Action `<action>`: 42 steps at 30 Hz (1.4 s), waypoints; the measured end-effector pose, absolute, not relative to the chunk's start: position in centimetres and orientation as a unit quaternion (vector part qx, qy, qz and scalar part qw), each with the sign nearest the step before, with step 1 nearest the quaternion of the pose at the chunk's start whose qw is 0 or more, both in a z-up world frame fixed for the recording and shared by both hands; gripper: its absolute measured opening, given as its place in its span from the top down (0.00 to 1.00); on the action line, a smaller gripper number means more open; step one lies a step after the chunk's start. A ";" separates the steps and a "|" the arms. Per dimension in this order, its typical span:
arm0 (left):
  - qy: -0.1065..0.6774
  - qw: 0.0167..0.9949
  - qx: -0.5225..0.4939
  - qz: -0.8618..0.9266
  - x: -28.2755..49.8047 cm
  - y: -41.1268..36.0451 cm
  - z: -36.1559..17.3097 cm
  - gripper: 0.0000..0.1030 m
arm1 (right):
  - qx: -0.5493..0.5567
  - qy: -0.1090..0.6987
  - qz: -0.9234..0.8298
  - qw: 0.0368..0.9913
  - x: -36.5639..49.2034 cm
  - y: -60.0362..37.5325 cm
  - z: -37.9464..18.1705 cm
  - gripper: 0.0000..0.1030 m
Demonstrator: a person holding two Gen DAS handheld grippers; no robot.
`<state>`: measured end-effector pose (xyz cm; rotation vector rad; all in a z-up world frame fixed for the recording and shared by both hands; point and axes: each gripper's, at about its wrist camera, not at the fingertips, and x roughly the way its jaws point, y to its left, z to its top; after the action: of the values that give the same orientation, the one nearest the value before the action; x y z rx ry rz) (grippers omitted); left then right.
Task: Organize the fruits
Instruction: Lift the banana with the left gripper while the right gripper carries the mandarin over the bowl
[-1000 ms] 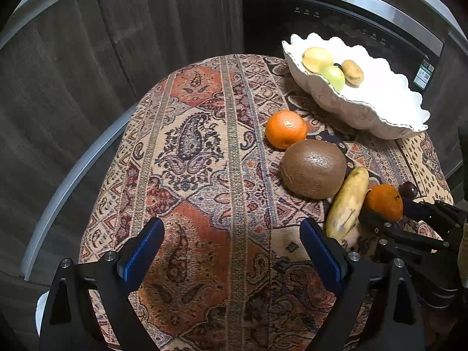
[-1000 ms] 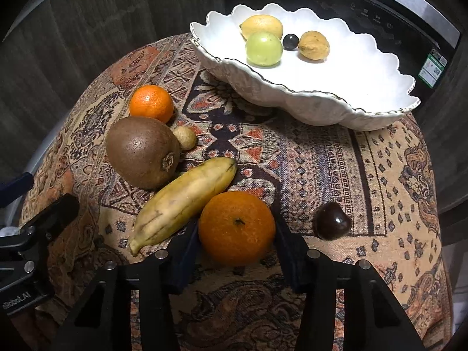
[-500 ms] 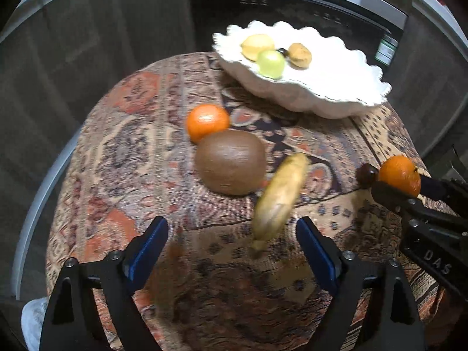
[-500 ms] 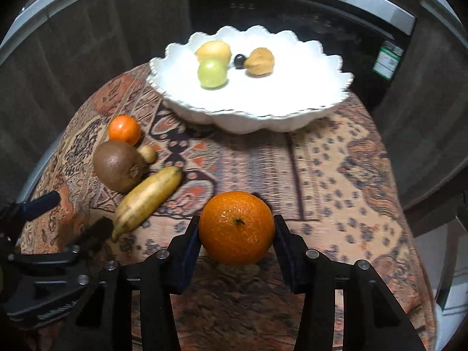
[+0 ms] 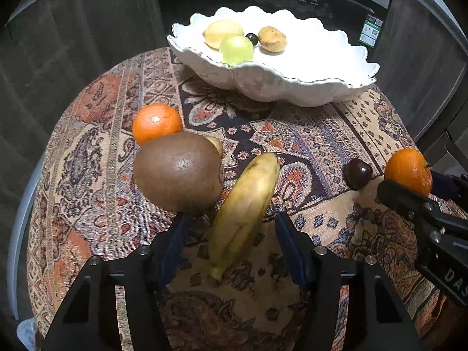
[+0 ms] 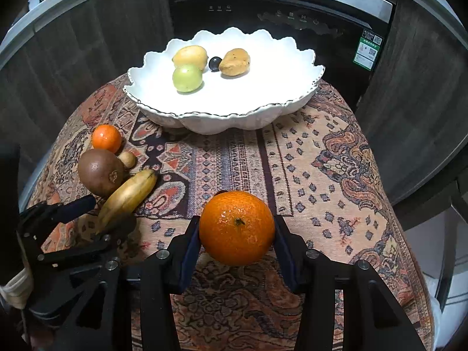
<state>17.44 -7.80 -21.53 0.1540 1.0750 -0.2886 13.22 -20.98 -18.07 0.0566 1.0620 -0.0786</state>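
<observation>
Patterned tapestry tablecloth point(image 5: 321, 134): right gripper point(image 6: 237, 234) has lifted round orange tangerine point(image 6: 237, 227), pinched, toward white scalloped ceramic bowl point(image 6: 242, 120); left gripper point(image 5: 231, 239), fingers spread, now straddles yellow banana point(image 5: 245, 201), next pick.

The right gripper point(image 6: 237, 234) has its jaws clamped on an orange point(image 6: 237, 228), apparently lifted off the patterned tabletop point(image 6: 321, 175). Ahead of the jaws sits the white bowl point(image 6: 248, 117); a banana point(image 6: 128, 196) lies to their left.
</observation>
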 end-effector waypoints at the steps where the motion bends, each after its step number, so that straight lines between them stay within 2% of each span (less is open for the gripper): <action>1: 0.512 0.845 0.068 -0.138 17.6 -7.9 -21.7 0.44 | 0.028 0.507 -0.038 0.861 13.2 -21.0 -18.2 0.53; 6: 0.508 0.846 0.075 -0.144 17.4 -8.4 -21.7 0.64 | 0.032 0.509 -0.038 0.860 13.1 -21.2 -18.3 0.53; 9: 0.509 0.845 0.069 -0.148 17.2 -8.4 -21.4 0.67 | 0.033 0.507 -0.040 0.860 13.1 -21.3 -18.2 0.53; 18: 0.498 0.851 0.070 -0.150 16.0 -8.8 -19.4 0.70 | 0.039 0.494 -0.040 0.868 12.3 -21.5 -16.8 0.53; 42: 0.454 0.876 0.061 -0.150 14.8 -8.2 -14.1 0.71 | 0.050 0.463 -0.039 0.884 11.0 -22.0 -13.7 0.53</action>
<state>14.80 -8.25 -14.12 0.1280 0.9468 -0.3130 11.04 -22.00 -13.66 0.1031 0.9641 -0.0808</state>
